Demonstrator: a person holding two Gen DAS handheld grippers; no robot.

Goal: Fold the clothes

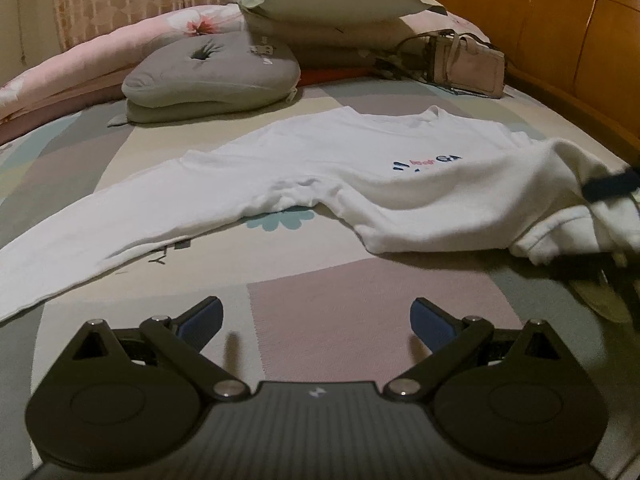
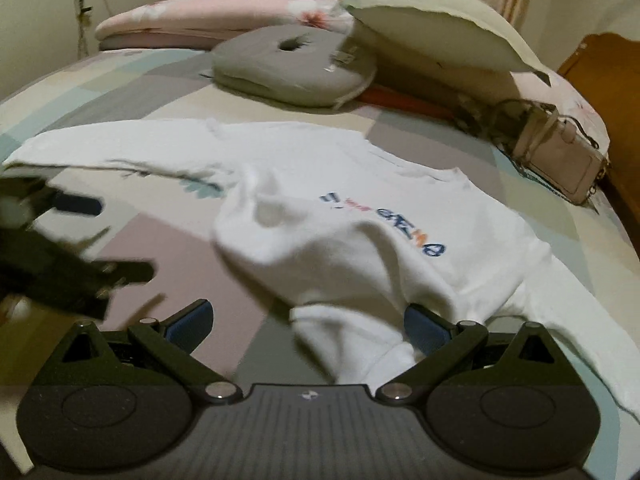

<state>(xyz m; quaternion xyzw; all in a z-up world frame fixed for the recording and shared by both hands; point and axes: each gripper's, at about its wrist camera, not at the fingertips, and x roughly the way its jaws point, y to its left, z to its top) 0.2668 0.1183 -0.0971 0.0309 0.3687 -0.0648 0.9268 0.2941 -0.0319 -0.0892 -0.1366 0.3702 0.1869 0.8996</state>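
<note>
Grippers both gape: left gripper (image 1: pixel 318 322) hovers over bedspread (image 1: pixel 320 300), right gripper (image 2: pixel 306 326) straddles sweatshirt (image 2: pixel 360 240) hem.

Left gripper (image 1: pixel 318 320): jaws spread wide, nothing between. Right gripper (image 2: pixel 306 322): jaws wide, cloth between fingers.

The sweatshirt (image 1: pixel 360 168) is soft matt white knit cloth with ribbed cuffs. At 12 o'clock lie a smooth grey fabric cushion (image 1: pixel 212 72) and a leathery bag (image 1: pixel 468 64); at 2 o'clock a glossy wooden headboard (image 1: pixel 560 20). The grippers (image 1: pixel 318 320) are matt black plastic with metal pins.
</note>
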